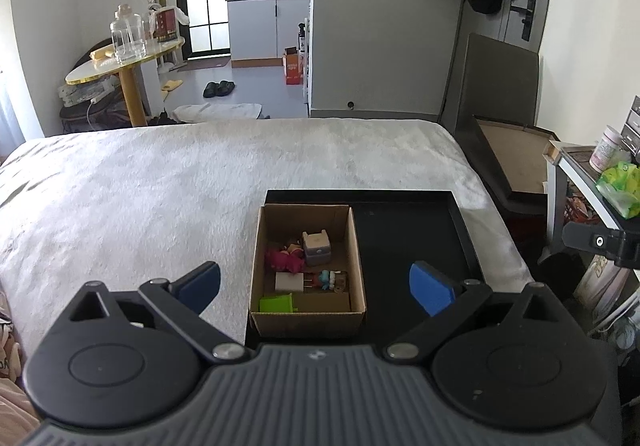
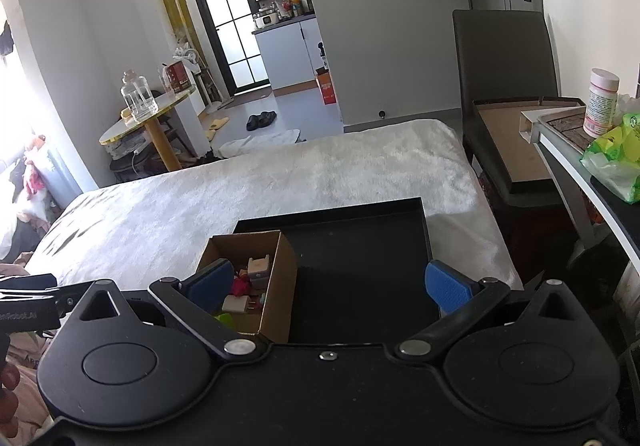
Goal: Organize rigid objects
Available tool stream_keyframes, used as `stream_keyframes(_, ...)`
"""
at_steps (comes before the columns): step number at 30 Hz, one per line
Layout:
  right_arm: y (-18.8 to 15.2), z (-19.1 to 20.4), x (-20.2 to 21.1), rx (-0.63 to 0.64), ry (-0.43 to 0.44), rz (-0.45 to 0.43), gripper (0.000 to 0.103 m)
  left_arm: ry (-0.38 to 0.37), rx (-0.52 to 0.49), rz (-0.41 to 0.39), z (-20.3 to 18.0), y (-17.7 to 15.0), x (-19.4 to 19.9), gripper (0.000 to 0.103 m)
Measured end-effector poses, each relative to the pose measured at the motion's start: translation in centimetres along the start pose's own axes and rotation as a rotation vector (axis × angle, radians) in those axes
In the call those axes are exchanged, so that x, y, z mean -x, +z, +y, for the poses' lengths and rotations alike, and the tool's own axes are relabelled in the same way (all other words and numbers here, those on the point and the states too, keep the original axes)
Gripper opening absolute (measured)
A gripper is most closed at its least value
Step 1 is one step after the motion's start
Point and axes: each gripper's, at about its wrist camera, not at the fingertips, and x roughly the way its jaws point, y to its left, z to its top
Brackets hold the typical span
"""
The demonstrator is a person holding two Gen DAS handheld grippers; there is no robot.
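Observation:
A small cardboard box (image 1: pixel 358 246) stands in the left part of a black tray (image 1: pixel 416 238) on the bed. Inside lie several small toys: a grey-beige block (image 1: pixel 317 246), a red figure (image 1: pixel 285 260), a white plug (image 1: pixel 289 282), a green piece (image 1: pixel 278 303) and a small colourful figure (image 1: pixel 332 280). My left gripper (image 1: pixel 316 286) is open and empty, held above and just behind the box. My right gripper (image 2: pixel 328 286) is open and empty over the tray (image 2: pixel 360 246), with the box (image 2: pixel 280 274) by its left finger.
The white bedcover (image 1: pixel 160 186) stretches to the left and beyond the tray. A dark chair (image 1: pixel 496 94) with a brown board stands to the right of the bed. A side table (image 2: pixel 568 150) holds a white bottle (image 2: pixel 602 102) and a green bag (image 2: pixel 616 154).

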Motion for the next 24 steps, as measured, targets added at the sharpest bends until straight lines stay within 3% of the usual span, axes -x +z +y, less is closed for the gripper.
stream_keyframes(24,-1.7,-0.3,2.0,0.028,0.029,0.029,0.103,-0.014,-0.038,0.009,-0.1,-3.3,2.4,0.100)
